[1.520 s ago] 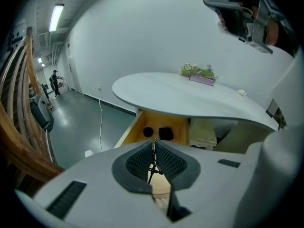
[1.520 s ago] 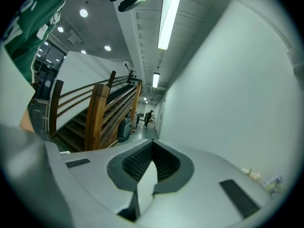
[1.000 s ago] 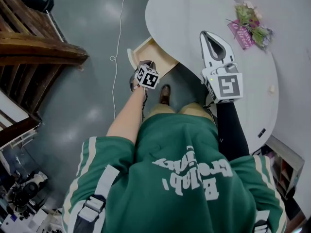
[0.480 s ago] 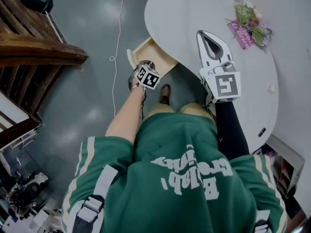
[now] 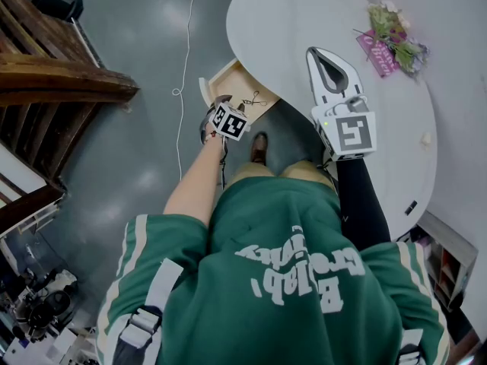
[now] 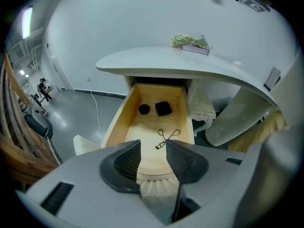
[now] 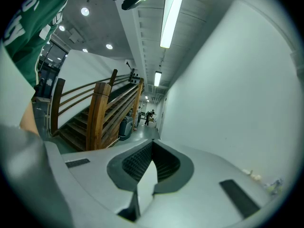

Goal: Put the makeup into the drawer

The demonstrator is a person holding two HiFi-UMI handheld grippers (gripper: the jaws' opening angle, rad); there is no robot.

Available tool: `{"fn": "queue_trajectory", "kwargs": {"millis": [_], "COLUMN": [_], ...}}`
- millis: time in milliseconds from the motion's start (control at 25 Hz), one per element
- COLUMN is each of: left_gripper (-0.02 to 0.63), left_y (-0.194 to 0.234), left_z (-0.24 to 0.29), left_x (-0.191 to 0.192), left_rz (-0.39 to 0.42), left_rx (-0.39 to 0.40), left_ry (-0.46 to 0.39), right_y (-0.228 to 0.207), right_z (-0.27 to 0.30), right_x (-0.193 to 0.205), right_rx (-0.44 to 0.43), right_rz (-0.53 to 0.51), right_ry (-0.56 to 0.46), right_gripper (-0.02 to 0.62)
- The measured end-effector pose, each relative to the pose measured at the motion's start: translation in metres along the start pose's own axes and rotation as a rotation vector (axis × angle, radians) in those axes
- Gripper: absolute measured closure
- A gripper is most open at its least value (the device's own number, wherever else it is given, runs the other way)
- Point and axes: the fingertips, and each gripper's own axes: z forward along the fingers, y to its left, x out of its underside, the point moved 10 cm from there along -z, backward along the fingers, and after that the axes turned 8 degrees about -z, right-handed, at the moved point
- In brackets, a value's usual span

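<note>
The wooden drawer (image 6: 122, 120) stands pulled out from under the white oval table (image 5: 281, 29). On its floor lies a black wire eyelash curler (image 6: 167, 137), seen small in the head view as the curler (image 5: 252, 99). A round black piece (image 6: 144, 109) and a square black piece (image 6: 163, 108) sit at the drawer's back. My left gripper (image 6: 153, 147) hovers above the drawer's front end; its jaws have just been opening and nothing is between them. Its marker cube (image 5: 230, 121) hides the jaws from the head view. My right gripper (image 5: 315, 52) lies level over the table, shut and empty.
A flower bunch with a pink card (image 5: 392, 36) rests at the table's far side. A white cable (image 5: 183, 52) trails over the grey floor beside the drawer. Wooden stairs (image 5: 53, 67) stand at the left. The person's shoe (image 5: 259, 147) is under the table edge.
The eyelash curler now lies in the drawer, where the earlier frames showed none. The left gripper's cube has shifted slightly. The right gripper has stayed over the table.
</note>
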Motion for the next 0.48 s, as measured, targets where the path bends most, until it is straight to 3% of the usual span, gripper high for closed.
{"fn": "queue_trajectory", "kwargs": {"millis": [280, 480], "left_gripper": [0.425, 0.425], "left_y": [-0.001, 0.004], "left_z": [-0.004, -0.048], "left_x": [-0.007, -0.054], "left_rz": [-0.003, 0.008], "left_rx": [-0.009, -0.062], "left_ry": [-0.038, -0.249], "right_y": [-0.002, -0.009], "right_z": [-0.001, -0.005], "right_x": [0.004, 0.009], "right_rx": [0.008, 0.019], "right_rz": [0.014, 0.013], "right_ry": [0.0, -0.04], "right_gripper": [0.586, 0.586]}}
